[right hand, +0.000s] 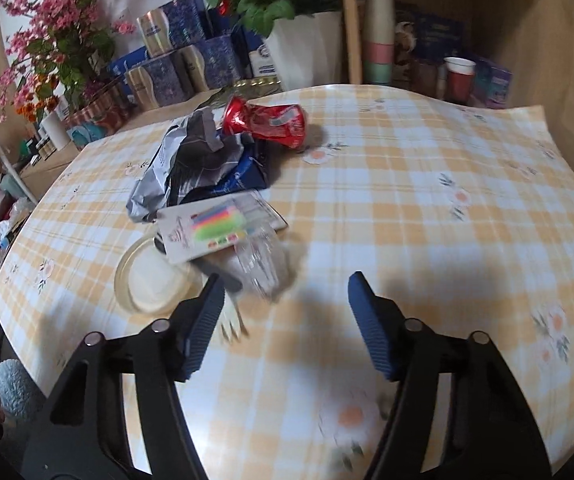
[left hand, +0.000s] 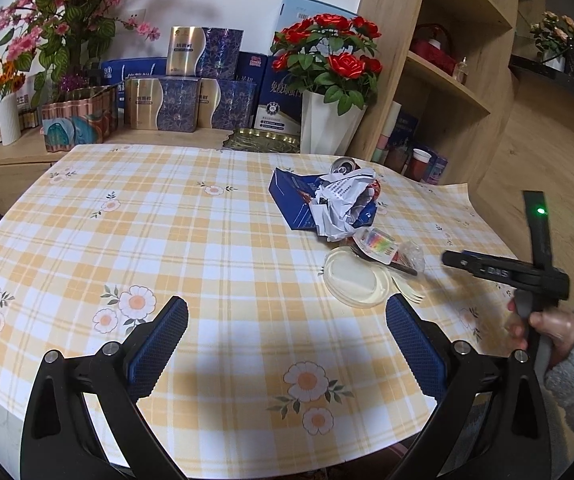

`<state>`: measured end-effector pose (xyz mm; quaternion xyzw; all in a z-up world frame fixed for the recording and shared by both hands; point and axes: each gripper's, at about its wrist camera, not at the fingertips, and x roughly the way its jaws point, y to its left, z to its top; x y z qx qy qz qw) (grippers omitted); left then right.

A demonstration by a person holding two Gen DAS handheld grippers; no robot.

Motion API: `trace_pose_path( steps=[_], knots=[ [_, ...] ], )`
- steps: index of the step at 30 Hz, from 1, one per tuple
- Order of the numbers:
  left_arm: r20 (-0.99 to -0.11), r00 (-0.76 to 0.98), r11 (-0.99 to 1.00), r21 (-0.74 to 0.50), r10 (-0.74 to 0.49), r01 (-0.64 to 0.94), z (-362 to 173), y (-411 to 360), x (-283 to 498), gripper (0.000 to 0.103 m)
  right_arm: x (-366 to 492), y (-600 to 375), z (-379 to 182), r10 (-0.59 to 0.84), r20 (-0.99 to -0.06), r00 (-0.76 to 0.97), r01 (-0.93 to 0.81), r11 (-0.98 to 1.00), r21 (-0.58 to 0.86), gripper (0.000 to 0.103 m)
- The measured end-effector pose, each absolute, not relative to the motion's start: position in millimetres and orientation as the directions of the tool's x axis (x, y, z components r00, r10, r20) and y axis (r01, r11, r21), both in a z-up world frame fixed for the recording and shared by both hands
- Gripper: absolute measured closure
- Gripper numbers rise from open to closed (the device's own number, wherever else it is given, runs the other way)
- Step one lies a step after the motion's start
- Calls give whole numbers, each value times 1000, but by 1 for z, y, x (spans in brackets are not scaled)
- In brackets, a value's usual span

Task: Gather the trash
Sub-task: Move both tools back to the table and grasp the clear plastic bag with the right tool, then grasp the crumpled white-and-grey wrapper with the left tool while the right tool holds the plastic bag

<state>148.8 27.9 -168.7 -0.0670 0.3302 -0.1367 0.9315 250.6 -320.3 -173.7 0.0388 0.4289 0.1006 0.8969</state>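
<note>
The black fork point(left hand: 387, 262) lies half hidden under the marker pack point(left hand: 379, 245) (motion-blurred in the right wrist view).

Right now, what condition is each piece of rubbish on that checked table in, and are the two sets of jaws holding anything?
Red drink can: crushed, on its side.
White printed paper: crumpled.
Round translucent plastic lid: lying flat.
Left gripper: jaws open, empty.
Right gripper: jaws open, empty.

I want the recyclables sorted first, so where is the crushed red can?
The crushed red can lies on its side at the far end of the trash pile, touching the crumpled paper and blue carton, near the white flower pot.
</note>
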Motion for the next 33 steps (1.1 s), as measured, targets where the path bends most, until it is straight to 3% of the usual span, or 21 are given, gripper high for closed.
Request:
trace_pose_path(
  steps=[6, 8, 14, 22, 33],
  knots=[
    [-609, 734, 953, -211, -301, 215, -173, 23, 160, 6, 279, -307, -192, 247, -778, 577, -175, 968, 178, 48],
    [-611, 731, 953, -212, -304, 219, -174, 21, 163, 6, 283, -306, -198, 254, -782, 569, -176, 967, 186, 60],
    [-619, 715, 946, -224, -324, 235, -177, 13, 174, 6, 277, -306, -203, 303, -749, 589, -204, 953, 225, 77],
    [-636, 687, 936, -232, -351, 263, -183, -9, 200, 6, 257, -337, -191, 264, -641, 720, -96, 954, 286, 78],
    [-624, 671, 912, -203, -400, 355, -169, -64, 285, 9, 259, -355, -195, 250, -623, 741, -25, 938, 346, 78]
  ],
)
